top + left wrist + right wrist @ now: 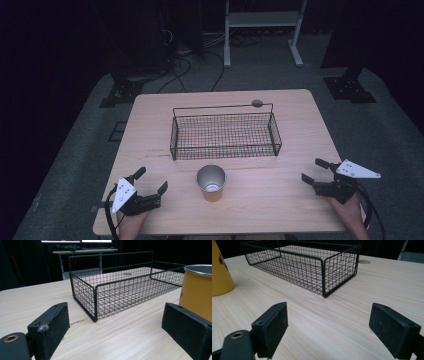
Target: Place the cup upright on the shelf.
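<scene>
Yellow cup point(211, 183) — upright, near wire basket point(225, 134)

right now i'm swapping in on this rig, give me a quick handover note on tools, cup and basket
Left tool: open, holding nothing, low at the near left of the light wooden table.
Right tool: open, holding nothing, at the near right edge.
Yellow cup with a metal rim: upright at near centre between the two tools, untouched; the high view shows nothing inside it.
Black wire mesh basket: mid-table just beyond the cup, nothing in it.
Done: no grasp made so far.
Left: probably pick up the cup and set it in the basket; the left tool sits closer.
</scene>
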`<action>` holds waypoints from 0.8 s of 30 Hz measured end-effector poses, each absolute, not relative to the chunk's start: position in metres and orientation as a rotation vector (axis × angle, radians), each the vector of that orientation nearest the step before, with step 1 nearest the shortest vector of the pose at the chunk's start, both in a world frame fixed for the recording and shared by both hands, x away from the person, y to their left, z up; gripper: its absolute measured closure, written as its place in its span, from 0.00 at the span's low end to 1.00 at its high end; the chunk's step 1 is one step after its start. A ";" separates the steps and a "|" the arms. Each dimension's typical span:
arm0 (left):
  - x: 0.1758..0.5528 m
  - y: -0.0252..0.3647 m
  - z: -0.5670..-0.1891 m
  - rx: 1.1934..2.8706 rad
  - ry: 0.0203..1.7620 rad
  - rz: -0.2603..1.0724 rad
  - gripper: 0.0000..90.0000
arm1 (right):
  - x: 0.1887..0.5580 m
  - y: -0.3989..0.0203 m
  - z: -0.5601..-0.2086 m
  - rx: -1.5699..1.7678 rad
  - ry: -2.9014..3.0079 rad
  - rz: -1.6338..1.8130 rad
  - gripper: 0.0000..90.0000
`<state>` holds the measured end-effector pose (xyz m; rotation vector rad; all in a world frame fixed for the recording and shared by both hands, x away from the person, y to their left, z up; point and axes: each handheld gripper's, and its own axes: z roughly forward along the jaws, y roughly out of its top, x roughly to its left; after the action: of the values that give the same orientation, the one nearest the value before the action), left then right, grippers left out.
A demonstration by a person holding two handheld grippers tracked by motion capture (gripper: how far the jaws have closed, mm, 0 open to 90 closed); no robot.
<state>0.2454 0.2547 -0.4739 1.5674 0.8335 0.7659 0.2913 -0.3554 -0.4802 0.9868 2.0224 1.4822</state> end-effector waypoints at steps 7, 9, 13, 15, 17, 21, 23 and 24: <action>0.246 0.257 -0.472 1.556 0.833 0.734 0.08 | 0.291 -0.353 -0.480 0.979 2.032 1.451 0.16; 0.245 0.257 -0.472 1.557 0.824 0.731 0.08 | 0.291 -0.352 -0.480 0.981 2.033 1.448 0.16; 0.245 0.253 -0.472 1.569 0.816 0.723 0.05 | 0.291 -0.353 -0.480 0.989 2.029 1.452 0.16; 0.245 0.252 -0.472 1.572 0.808 0.721 0.05 | 0.291 -0.353 -0.480 0.989 2.029 1.452 0.16; 0.245 0.248 -0.471 1.583 0.792 0.716 0.05 | 0.291 -0.353 -0.480 0.987 2.030 1.452 0.16; 0.246 0.244 -0.471 1.597 0.783 0.712 0.04 | 0.291 -0.353 -0.480 0.988 2.029 1.455 0.16; 0.246 0.243 -0.471 1.602 0.774 0.709 0.03 | 0.291 -0.353 -0.480 0.987 2.028 1.456 0.16; 0.246 0.241 -0.470 1.604 0.769 0.708 0.03 | 0.291 -0.353 -0.480 0.987 2.028 1.457 0.16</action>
<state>0.2457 0.2413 -0.4704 1.6043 0.7695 0.7082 0.2914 -0.3535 -0.4801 0.9871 2.0284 1.4569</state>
